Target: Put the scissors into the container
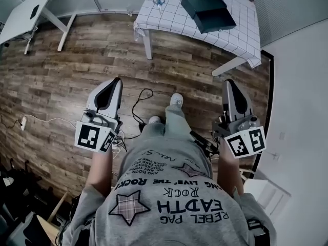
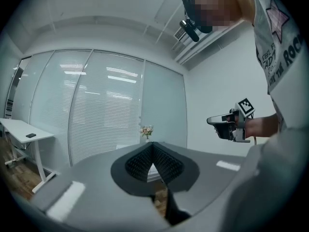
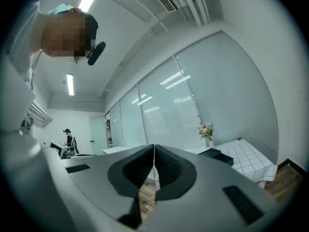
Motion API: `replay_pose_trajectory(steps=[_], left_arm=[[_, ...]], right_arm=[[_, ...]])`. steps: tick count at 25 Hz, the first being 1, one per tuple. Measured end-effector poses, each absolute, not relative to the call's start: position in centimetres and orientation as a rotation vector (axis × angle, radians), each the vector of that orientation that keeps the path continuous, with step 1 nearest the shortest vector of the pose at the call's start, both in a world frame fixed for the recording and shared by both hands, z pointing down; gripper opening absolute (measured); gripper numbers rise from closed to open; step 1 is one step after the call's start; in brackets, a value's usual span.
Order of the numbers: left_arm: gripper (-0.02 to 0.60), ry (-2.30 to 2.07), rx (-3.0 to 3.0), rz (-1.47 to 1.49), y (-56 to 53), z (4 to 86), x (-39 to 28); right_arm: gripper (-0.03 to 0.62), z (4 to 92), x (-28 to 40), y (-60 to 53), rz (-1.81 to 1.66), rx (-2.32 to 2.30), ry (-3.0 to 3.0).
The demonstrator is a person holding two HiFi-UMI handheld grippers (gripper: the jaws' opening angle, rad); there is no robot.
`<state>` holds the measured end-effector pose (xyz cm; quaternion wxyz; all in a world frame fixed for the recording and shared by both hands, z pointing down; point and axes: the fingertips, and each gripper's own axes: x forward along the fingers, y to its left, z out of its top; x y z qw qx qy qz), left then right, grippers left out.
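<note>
Blue-handled scissors lie on a table with a checked cloth at the far end of the room. Beside them on the cloth is the black container, which also shows in the right gripper view. I stand well back from the table on the wooden floor. My left gripper and right gripper are held out in front of my body, far from the scissors. Both are shut with nothing between the pads. The right gripper also shows in the left gripper view.
A white desk stands at the far left. Cables and a power strip lie on the floor near my feet. A flower vase stands on the checked table. A person stands far off by glass partitions.
</note>
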<state>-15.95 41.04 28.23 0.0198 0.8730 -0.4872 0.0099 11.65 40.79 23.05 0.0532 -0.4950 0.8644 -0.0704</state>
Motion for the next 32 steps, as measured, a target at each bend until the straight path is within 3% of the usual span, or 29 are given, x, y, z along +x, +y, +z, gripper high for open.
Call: replay_pose_trajectory(steps=[32], left_arm=[[0.009, -1.919, 2.489, 0.023, 23.8, 26.0, -10.4]], right_arm=[[0.015, 21.8, 15.3, 15.6, -0.212, -1.016, 2.847]])
